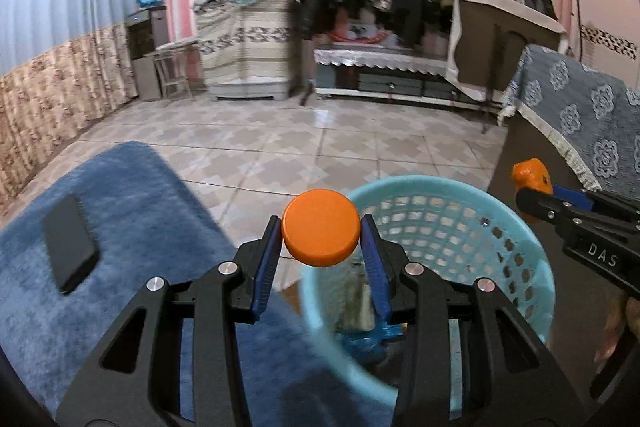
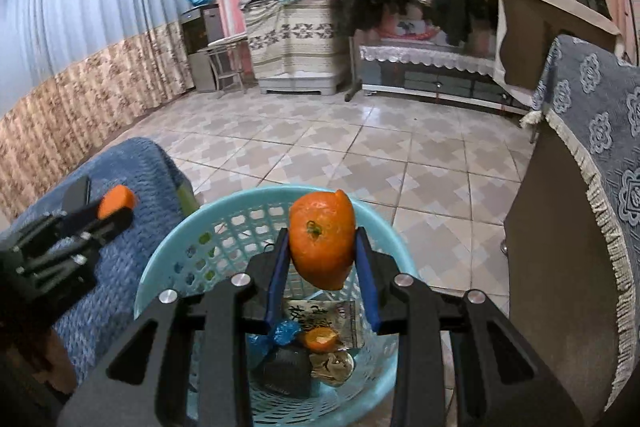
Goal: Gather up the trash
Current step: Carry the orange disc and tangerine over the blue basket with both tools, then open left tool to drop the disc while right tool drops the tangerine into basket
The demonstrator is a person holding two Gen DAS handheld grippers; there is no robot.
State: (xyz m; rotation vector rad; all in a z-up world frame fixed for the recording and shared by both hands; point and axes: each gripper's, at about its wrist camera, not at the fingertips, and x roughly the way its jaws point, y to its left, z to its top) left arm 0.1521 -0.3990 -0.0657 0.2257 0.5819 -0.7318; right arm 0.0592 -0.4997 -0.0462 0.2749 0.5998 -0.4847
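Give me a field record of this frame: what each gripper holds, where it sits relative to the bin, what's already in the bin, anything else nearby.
left gripper: shut on round orange plastic bottle cap, at the near-left rim of the basket
right gripper: shut on orange mandarin peel, above the basket opening
bin: light blue perforated plastic basket, on the tiled floor
bin contents: blue wrapper, another peel piece, printed paper, dark object, crumpled scrap
nearby: black phone lying on blue fuzzy cover
status: neither item released yet
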